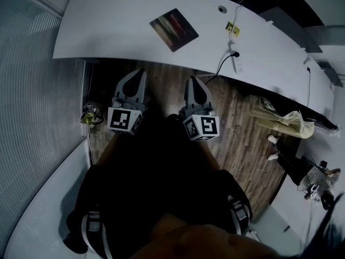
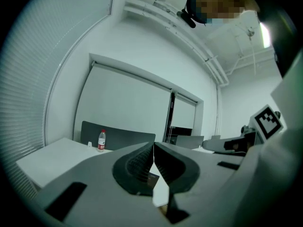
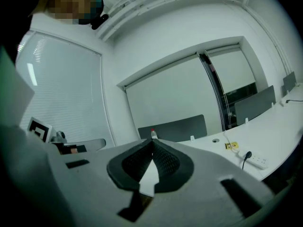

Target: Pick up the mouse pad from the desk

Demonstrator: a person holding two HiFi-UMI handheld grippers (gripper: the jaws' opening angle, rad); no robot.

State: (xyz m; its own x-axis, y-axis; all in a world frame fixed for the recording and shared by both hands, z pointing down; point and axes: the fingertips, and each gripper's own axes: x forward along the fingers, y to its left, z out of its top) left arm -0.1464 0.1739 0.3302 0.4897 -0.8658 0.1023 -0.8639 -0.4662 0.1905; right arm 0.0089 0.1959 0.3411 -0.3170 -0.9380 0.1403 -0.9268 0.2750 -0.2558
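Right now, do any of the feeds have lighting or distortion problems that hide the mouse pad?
Head view: mouse pad sharp on the bright desk, lower half very dark. Left gripper view: strong fisheye bend, black corners, shut left gripper fills the foreground. Right gripper view: the same, shut right gripper in front, pad not visible.

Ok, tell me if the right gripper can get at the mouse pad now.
Probably yes. The mouse pad lies flat on the desk with bare top around it, and nothing stands between it and the right gripper. Its jaws are shut, so they must open first.
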